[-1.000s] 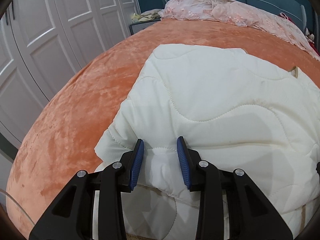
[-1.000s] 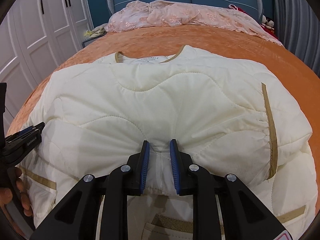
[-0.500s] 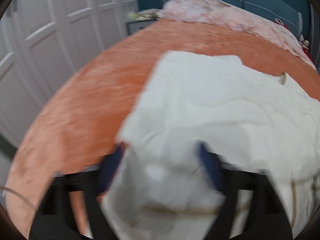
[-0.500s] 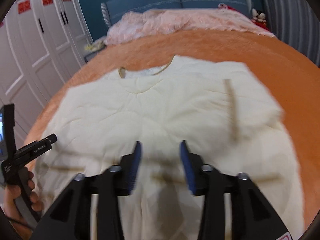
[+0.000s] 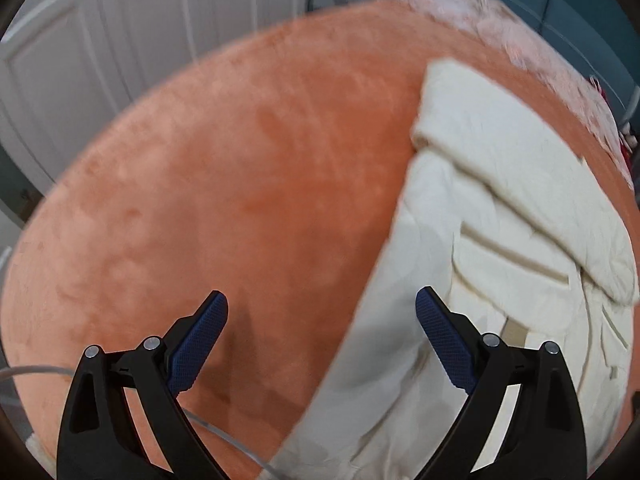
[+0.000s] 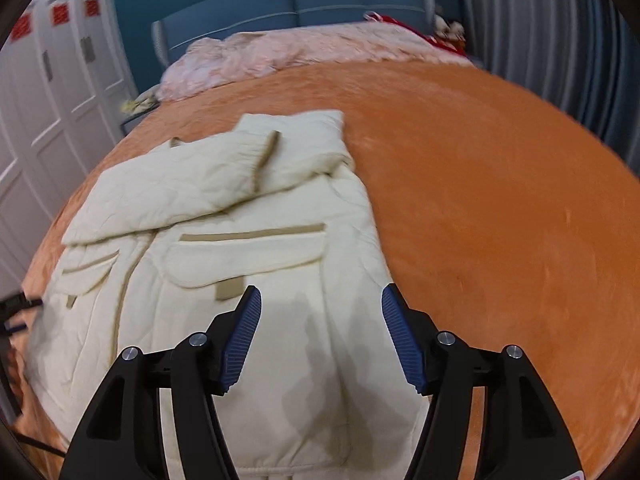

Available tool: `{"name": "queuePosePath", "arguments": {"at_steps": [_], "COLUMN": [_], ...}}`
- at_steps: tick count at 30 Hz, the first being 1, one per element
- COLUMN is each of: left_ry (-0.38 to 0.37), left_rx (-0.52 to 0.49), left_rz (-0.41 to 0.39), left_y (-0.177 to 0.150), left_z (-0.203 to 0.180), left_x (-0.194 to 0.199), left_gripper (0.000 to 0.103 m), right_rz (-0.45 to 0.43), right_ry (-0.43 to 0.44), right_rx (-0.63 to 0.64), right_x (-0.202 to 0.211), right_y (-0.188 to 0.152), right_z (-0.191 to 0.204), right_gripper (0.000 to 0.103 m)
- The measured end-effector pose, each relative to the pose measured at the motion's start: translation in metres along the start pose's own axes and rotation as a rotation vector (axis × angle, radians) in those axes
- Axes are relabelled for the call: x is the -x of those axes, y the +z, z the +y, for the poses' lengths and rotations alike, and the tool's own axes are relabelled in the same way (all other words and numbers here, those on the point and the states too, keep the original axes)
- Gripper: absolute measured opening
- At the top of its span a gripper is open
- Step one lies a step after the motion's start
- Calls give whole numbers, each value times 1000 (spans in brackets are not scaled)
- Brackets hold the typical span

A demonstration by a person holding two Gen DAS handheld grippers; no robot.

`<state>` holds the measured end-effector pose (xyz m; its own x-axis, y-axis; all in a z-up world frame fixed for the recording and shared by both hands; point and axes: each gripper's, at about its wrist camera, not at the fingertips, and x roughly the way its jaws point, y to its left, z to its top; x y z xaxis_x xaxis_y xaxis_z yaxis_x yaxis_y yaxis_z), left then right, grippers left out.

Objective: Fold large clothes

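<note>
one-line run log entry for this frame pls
task: fold large clothes | left gripper: open, empty, above orange bedspread | right gripper: open, empty, above cream quilted jacket | jacket: sleeve folded across top, lying on bed

Left wrist view: fisheye, looks forward and down along the left claw (image 5: 320, 320) from just above the bed (image 5: 240, 180), near its left side; white wardrobe doors (image 5: 100, 60) fill the upper left. Frame blurred. Right wrist view: same kind of lens, sits over the near end of the cream jacket (image 6: 240, 240), faces up the bed toward the blue headboard (image 6: 292, 4). Both views share the jacket (image 5: 500, 220), the orange bed cover and the pink bedding (image 6: 300, 48) at the head.
</note>
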<state>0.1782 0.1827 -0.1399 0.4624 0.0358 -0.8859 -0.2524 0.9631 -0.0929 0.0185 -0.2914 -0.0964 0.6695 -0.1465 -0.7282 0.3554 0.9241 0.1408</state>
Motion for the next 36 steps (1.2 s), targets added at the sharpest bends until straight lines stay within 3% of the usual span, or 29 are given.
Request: {"name": "queuePosePath", "arguments": {"at_steps": [2, 5, 6, 7, 8, 9, 10, 11, 13, 20, 27, 31, 33, 35, 36], "left_ry": [-24, -10, -15, -30, -51, -57, -64, -63, -47, -97, -56, -40, -43, -64, -71], "left_rx": [8, 8, -2, -17, -35, -61, -82, -100, -141, -180, -269, -284, -256, -209, -194], "left_rz": [59, 51, 51, 53, 57, 57, 55, 55, 34, 10, 81, 103, 84, 48, -21], "left_y": [-2, -6, -6, -7, -7, -8, -12, -13, -18, -35, -107, -132, -131, -117, -103], "left_z": [0, -4, -6, -10, -13, -19, -23, -28, -37, -20, 19, 34, 36, 35, 32], "left_x": [-14, -15, -14, -12, -11, -8, -4, -1, 7, 46, 82, 98, 110, 127, 142], "left_gripper": [92, 89, 79, 62, 53, 39, 23, 18, 9, 8, 7, 8, 11, 14, 14], "right_rz": [25, 75, 92, 99, 108, 114, 121, 129, 132, 117, 229, 256, 230, 148, 89], "right_ry": [-24, -41, -41, -37, -29, -24, -7, 15, 31, 67, 52, 22, -18, -39, -23], "right_rx": [-1, -22, -40, -53, -65, -65, -58, -56, -46, 13, 91, 137, 173, 185, 185], "right_x": [-15, -40, -48, -52, -56, -57, -58, -59, -55, -2, 50, 70, 78, 92, 102], "right_y": [0, 0, -1, -2, -2, -2, -2, -2, -2, -10, -75, -103, -103, -87, -75], "right_z": [-5, -13, -16, -18, -19, -19, -18, -16, -11, -20, -26, -23, -18, -8, 0], "right_gripper": [62, 62, 62, 63, 60, 57, 42, 22, 13, 7, 7, 11, 18, 19, 21]}}
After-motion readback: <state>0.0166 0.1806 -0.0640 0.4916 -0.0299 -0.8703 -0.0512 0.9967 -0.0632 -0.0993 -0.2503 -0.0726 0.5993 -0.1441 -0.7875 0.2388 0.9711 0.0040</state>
